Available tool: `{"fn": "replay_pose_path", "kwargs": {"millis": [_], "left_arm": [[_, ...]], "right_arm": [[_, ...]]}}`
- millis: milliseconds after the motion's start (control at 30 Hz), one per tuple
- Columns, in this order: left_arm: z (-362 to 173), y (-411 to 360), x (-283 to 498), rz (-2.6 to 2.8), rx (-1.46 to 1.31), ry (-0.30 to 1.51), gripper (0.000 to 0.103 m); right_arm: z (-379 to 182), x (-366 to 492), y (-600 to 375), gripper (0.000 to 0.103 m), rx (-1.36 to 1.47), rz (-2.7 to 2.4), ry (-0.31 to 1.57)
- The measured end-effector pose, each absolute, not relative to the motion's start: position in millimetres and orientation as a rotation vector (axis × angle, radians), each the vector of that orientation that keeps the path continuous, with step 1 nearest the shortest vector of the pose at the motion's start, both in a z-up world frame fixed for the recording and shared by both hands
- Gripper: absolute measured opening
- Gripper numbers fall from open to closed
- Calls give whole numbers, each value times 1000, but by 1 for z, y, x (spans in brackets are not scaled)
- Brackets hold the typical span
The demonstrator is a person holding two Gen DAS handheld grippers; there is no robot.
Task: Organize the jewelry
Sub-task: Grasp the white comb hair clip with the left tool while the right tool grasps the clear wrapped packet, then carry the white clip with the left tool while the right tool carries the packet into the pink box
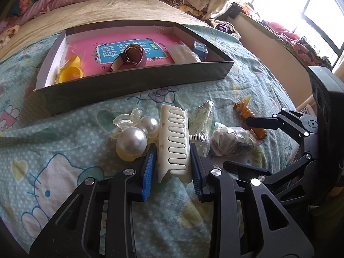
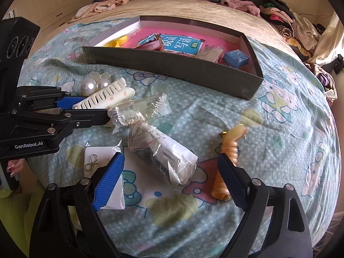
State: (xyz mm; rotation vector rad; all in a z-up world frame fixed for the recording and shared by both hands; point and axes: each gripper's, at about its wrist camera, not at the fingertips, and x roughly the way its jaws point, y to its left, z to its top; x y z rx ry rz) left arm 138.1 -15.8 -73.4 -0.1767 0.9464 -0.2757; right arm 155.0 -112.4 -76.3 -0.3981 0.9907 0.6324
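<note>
Left wrist view shows the left gripper (image 1: 173,161) clamped on the clip (image 1: 175,144), seemingly shallowly, so lifting may drop it; right gripper (image 2: 172,172) gapes empty.

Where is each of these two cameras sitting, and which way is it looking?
Left wrist view: rides on the left hand-held gripper, looking down its fingers at the white hair claw it clamps; the right hand-held gripper shows too.
Right wrist view: rides on the open right hand-held gripper, over the wrapped packet and orange coil tie; a hand's fingertips show.
Both share the claw, the pearl clip and the tray on the bed.
</note>
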Motion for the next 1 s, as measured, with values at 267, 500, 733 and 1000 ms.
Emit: {"fn": "replay_pose_path", "kwargs": {"millis": [267, 500, 733, 1000], "left_arm": [[-75, -18, 142, -273, -174, 944, 23], [-71, -18, 139, -278, -164, 930, 19], [-60, -16, 128, -305, -194, 909, 19], [-37, -13, 117, -323, -213, 863, 19]], "right_arm": [[-93, 165, -94, 71, -455, 654, 1036], [-88, 163, -97, 51, -425, 678, 1006], [-73, 158, -115, 49, -317, 696, 979], [-56, 153, -134, 49, -223, 678, 939]]}}
